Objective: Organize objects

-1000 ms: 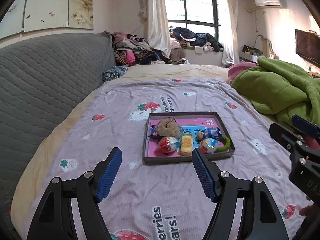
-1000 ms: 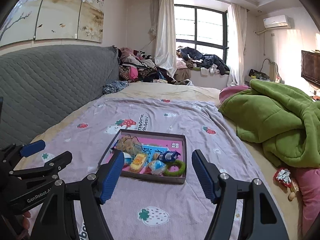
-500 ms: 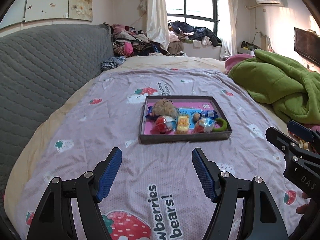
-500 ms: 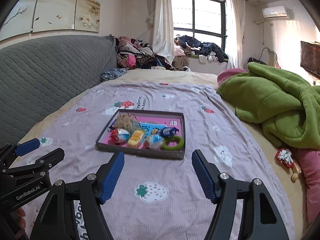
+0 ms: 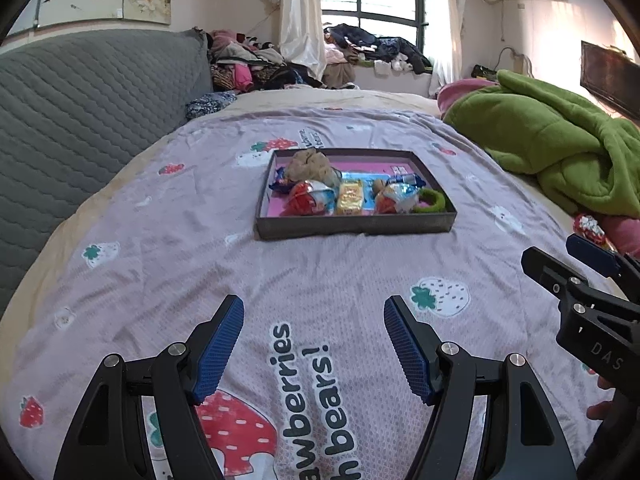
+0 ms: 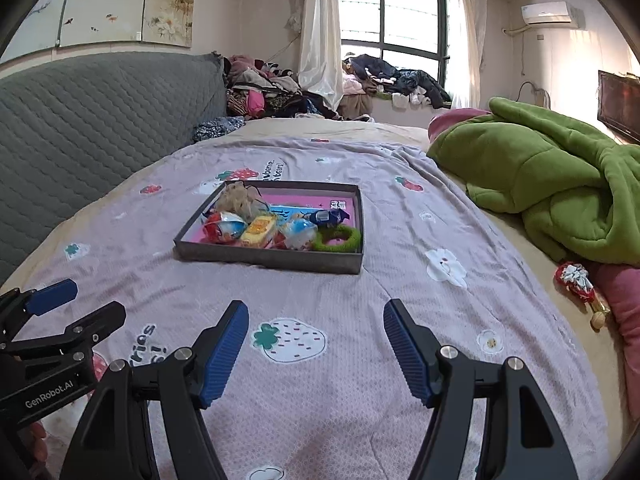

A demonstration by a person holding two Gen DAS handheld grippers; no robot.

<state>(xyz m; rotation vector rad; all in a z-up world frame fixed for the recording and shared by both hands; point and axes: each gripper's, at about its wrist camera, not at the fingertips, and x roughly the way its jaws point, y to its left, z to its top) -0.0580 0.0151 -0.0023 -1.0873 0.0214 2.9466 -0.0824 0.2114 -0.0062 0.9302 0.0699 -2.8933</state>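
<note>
A shallow dark tray (image 5: 352,227) (image 6: 264,258) rests on the lilac strawberry bedspread. It holds a beige fluffy scrunchie (image 5: 310,164), a red-and-white snack packet (image 5: 310,198), a yellow packet (image 5: 351,197), a blue wrapped candy (image 6: 329,216), another round packet (image 5: 394,198) and a green scrunchie (image 5: 431,201) (image 6: 336,239). My left gripper (image 5: 314,344) hovers open and empty, well short of the tray. My right gripper (image 6: 316,346) is open and empty too, level with the left gripper (image 6: 60,316) beside it.
A green blanket (image 6: 560,196) is heaped on the right, over something pink. A small red-and-white ornament (image 6: 576,282) lies at the bed's right edge. A grey quilted headboard (image 5: 80,128) runs along the left. Piled clothes (image 5: 256,68) sit by the window.
Both grippers have drawn back toward me from the tray, so it looks farther away and more bedspread shows in front. Both stay open and empty.
</note>
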